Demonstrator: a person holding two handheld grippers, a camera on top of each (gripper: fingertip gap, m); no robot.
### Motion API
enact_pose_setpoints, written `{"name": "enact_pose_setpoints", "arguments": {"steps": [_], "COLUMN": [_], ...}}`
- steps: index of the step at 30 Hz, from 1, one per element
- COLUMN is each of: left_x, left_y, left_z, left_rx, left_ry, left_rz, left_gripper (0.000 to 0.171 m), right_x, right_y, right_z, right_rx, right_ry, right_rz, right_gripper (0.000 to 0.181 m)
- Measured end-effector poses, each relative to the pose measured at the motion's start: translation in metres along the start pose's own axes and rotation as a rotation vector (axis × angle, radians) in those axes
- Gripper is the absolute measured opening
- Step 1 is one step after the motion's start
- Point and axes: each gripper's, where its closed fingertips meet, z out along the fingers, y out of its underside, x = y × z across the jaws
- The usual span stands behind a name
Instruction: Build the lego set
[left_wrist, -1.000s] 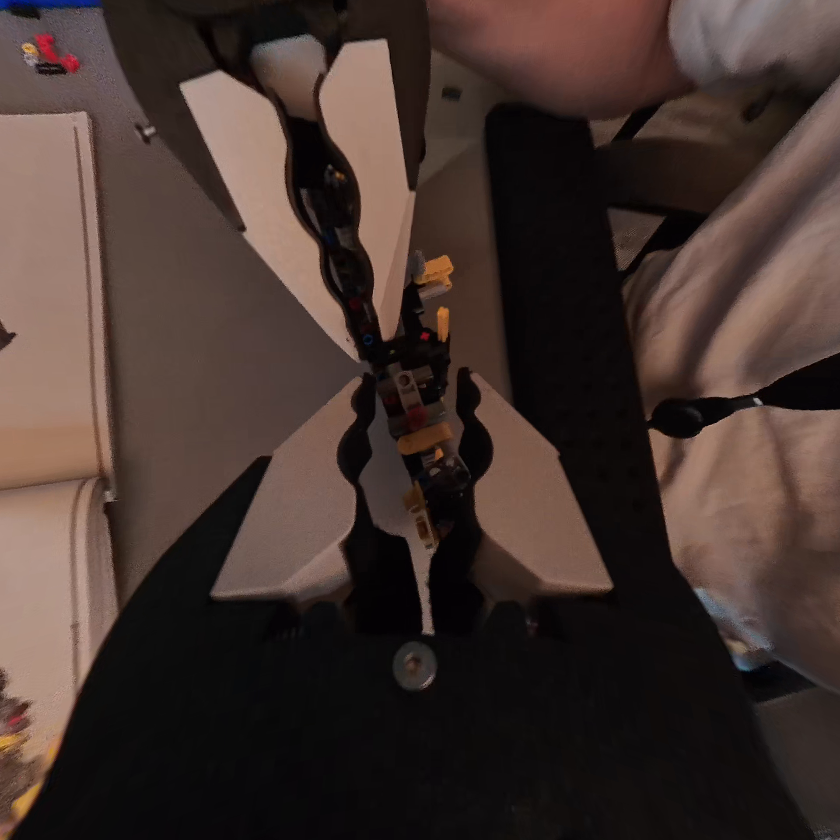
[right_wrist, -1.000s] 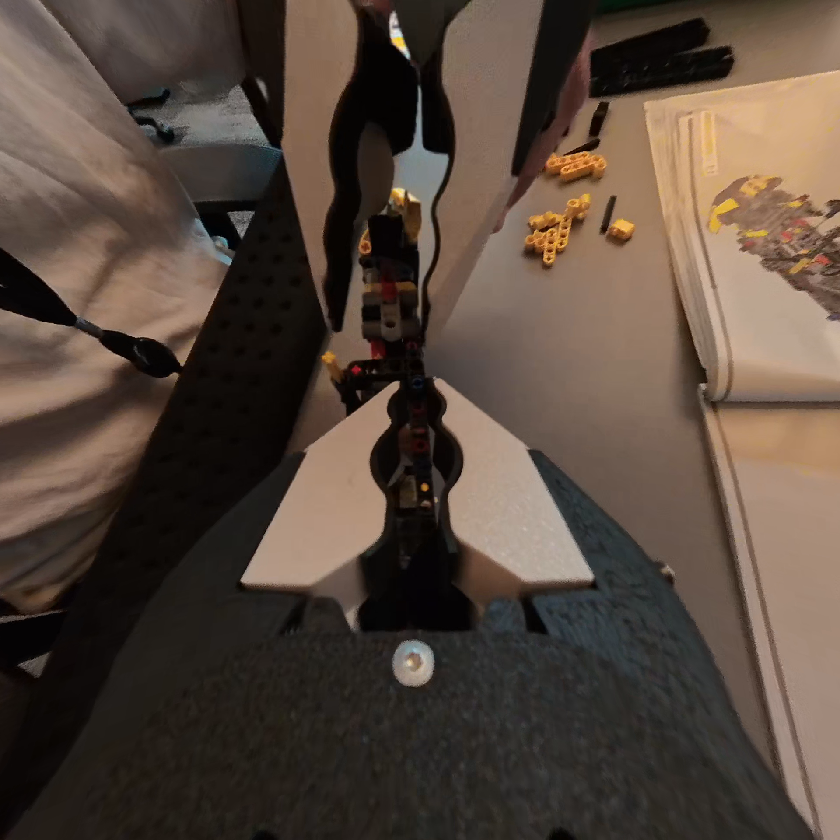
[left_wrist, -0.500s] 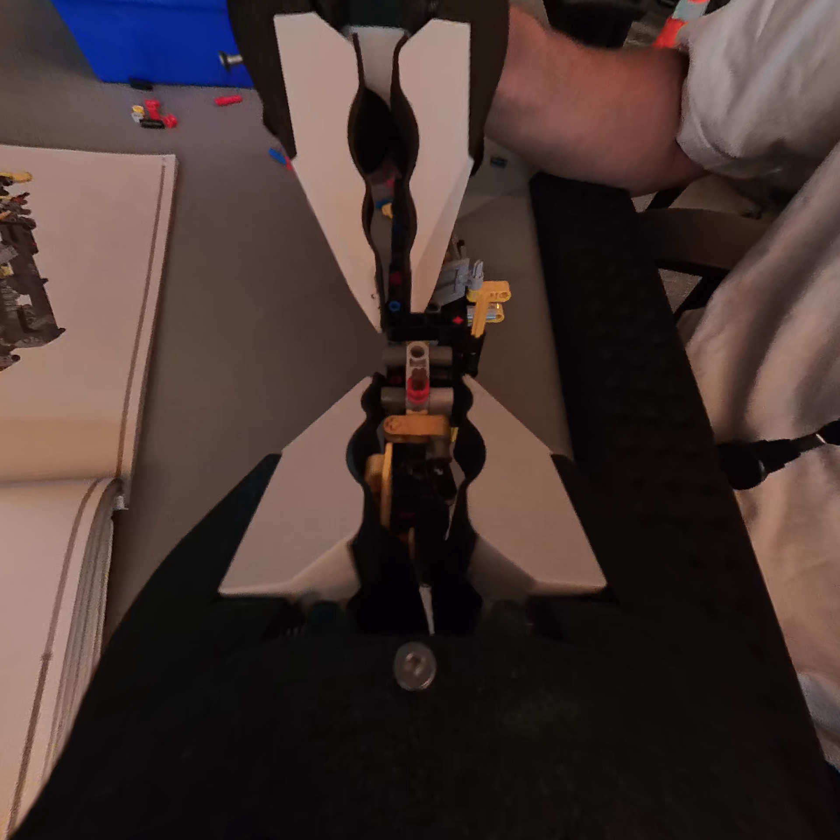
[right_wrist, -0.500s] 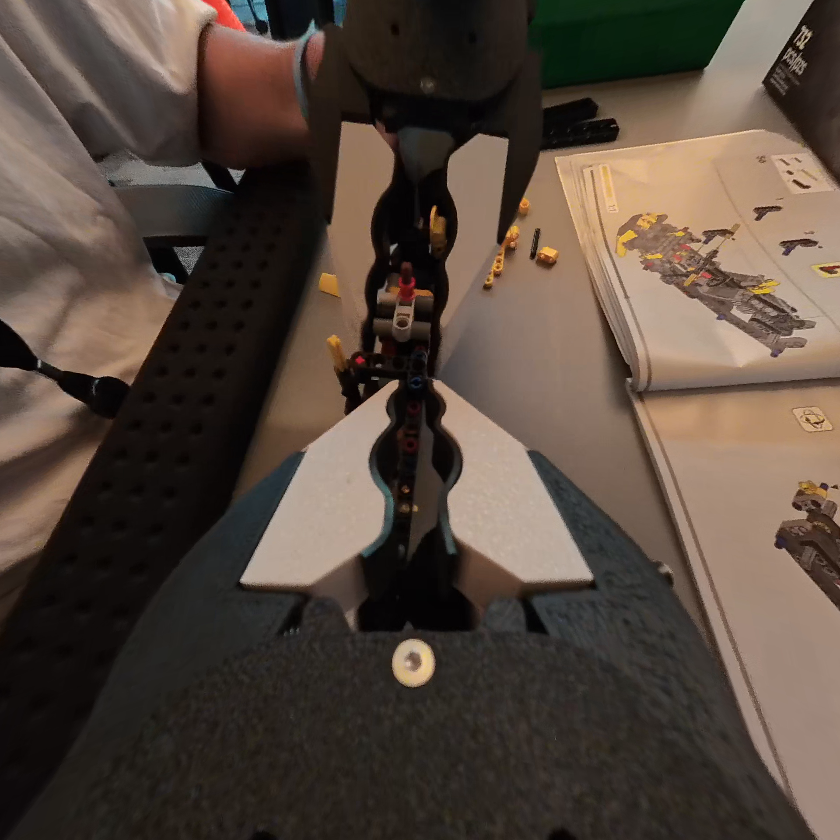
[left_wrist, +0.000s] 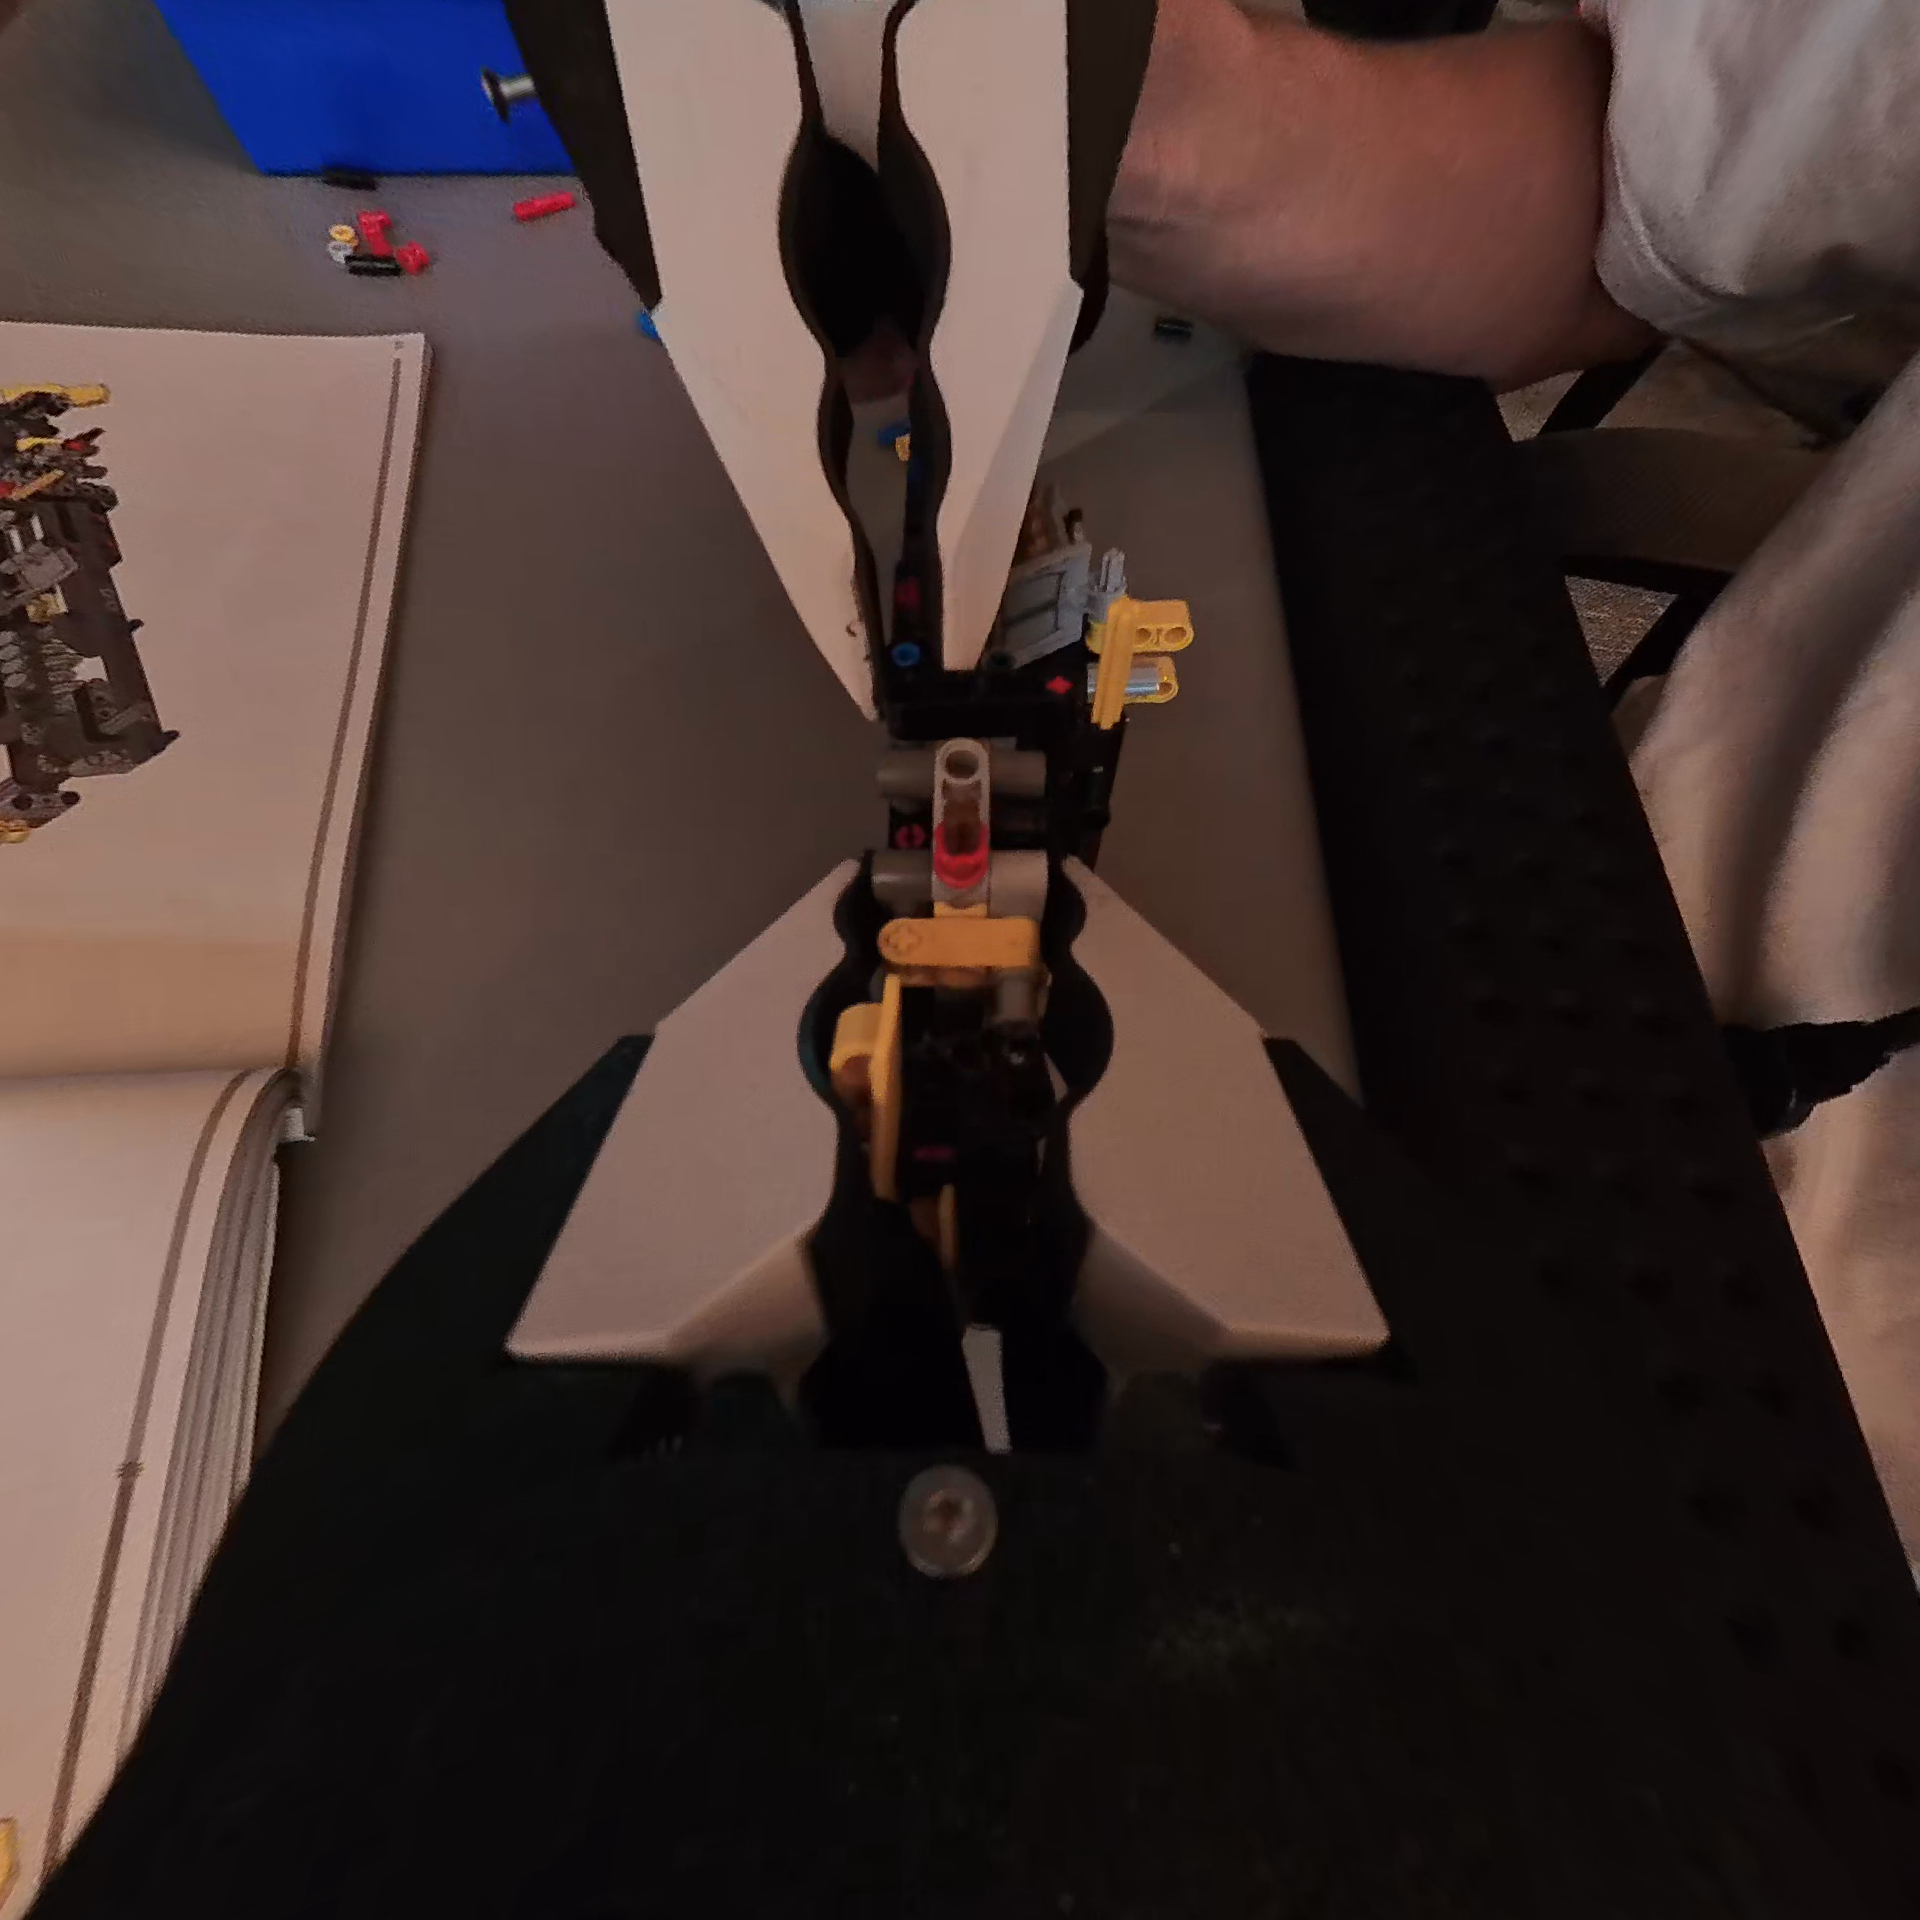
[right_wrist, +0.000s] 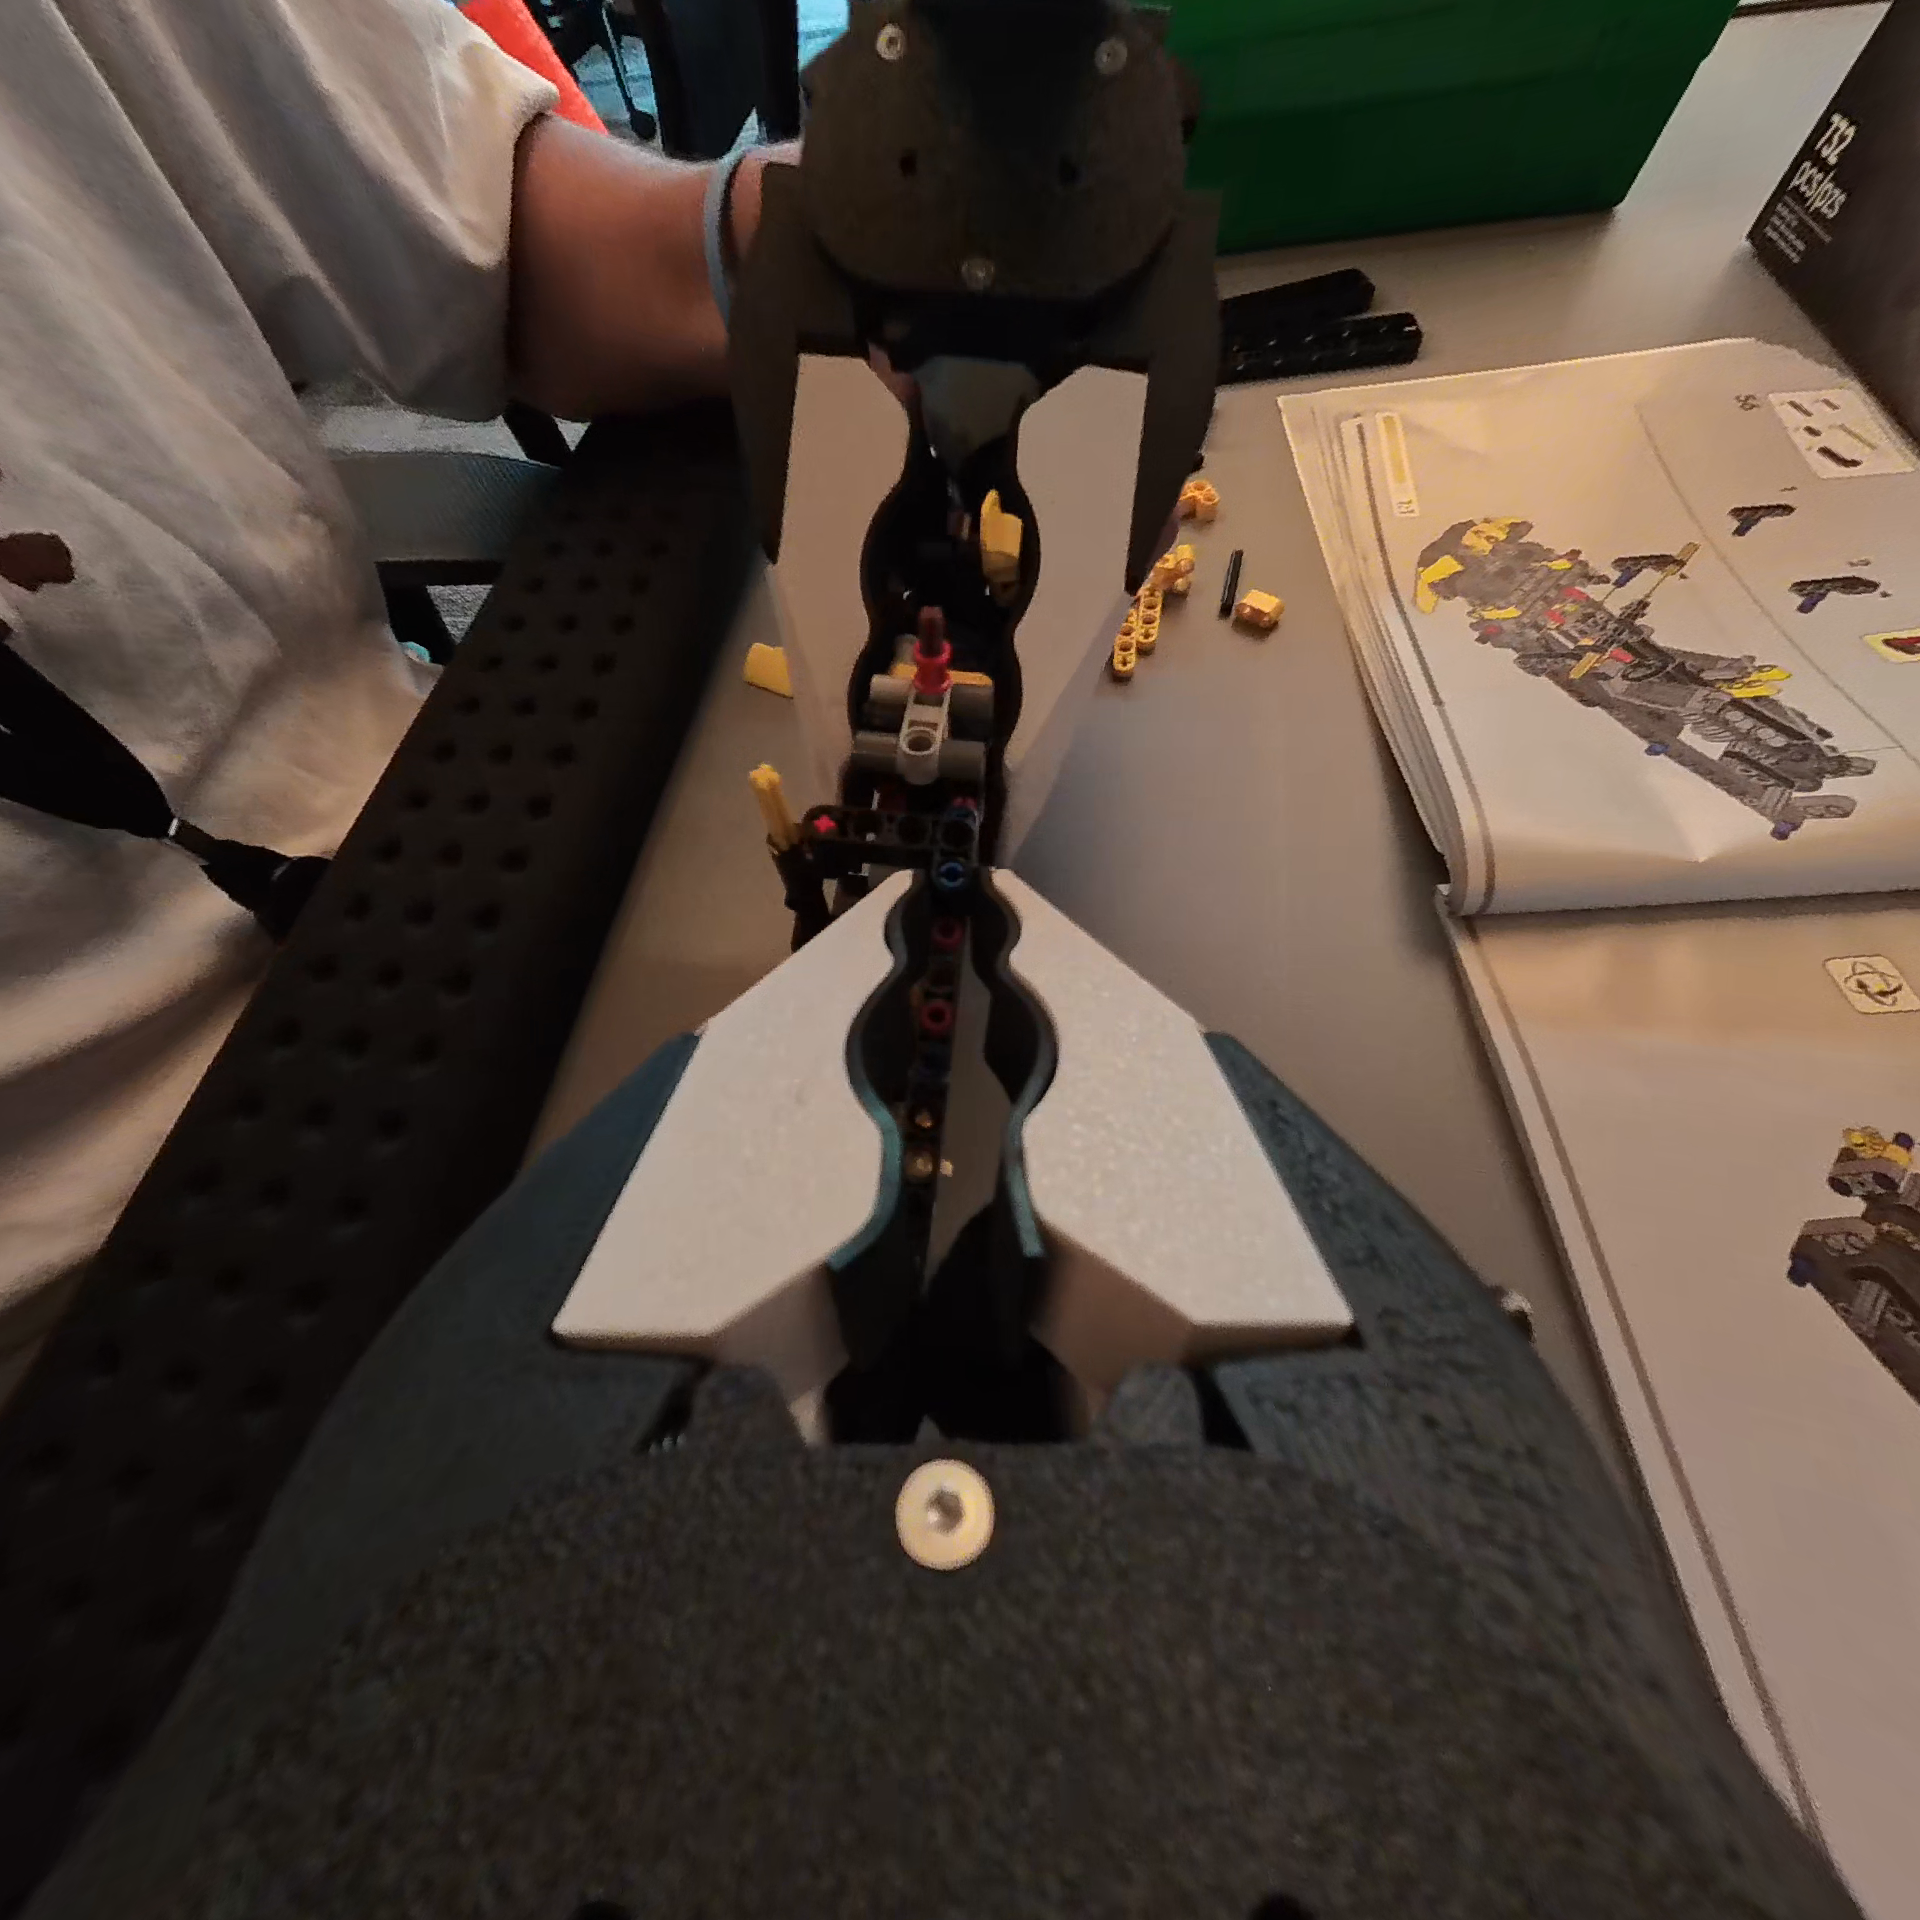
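Note:
Both grippers face each other tip to tip and hold one lego assembly (left_wrist: 961, 800) of black, grey, yellow and red parts above the grey table. My left gripper (left_wrist: 961, 868) is shut on its yellow and black end. My right gripper (right_wrist: 951, 878) is shut on a long black beam (right_wrist: 935, 1039) with red and blue pins at the other end. The right gripper also shows at the top of the left wrist view (left_wrist: 904, 686). The left gripper shows at the top of the right wrist view (right_wrist: 920, 790). A grey connector with a red pin (right_wrist: 925, 717) sits between the two tips.
An open instruction booklet (right_wrist: 1621, 644) lies on the table, on the right; it also shows in the left wrist view (left_wrist: 187, 675). Loose yellow pieces (right_wrist: 1153, 603) and black beams (right_wrist: 1320, 327) lie beyond. A green bin (right_wrist: 1455, 114), a blue bin (left_wrist: 353, 83), small red pieces (left_wrist: 379, 244). A black perforated strip (right_wrist: 436, 883) edges the table by the person. My two grippers' fingertips are within a few centimetres of each other.
Both grippers have swung level and lined up straight with each other, keeping hold of the assembly. The view now takes in more of the table, booklet and bins.

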Motion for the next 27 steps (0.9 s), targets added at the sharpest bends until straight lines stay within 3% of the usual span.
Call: {"name": "enact_pose_setpoints", "arguments": {"steps": [14, 20, 24, 27], "left_x": [0.000, 0.002, 0.002, -0.004], "left_y": [0.000, -0.016, -0.013, -0.011], "left_z": [0.001, -0.006, -0.006, -0.006], "left_rx": [0.003, 0.168, 0.141, 0.127], "left_ry": [0.009, 0.075, 0.077, 0.079], "left_rz": [-0.014, -0.054, -0.053, -0.117], "left_gripper": [0.023, 0.027, 0.025, 0.024], "right_x": [0.000, 0.000, 0.002, 0.012], "right_y": [0.000, 0.001, 0.002, 0.003], "right_z": [0.000, 0.001, 0.003, 0.002], "right_rx": [0.017, -0.006, 0.003, -0.013], "right_ry": [-0.010, 0.029, 0.023, 0.065], "right_rz": [0.013, -0.016, 0.023, 0.065], "right_gripper": [0.005, 0.007, 0.007, 0.021]}}
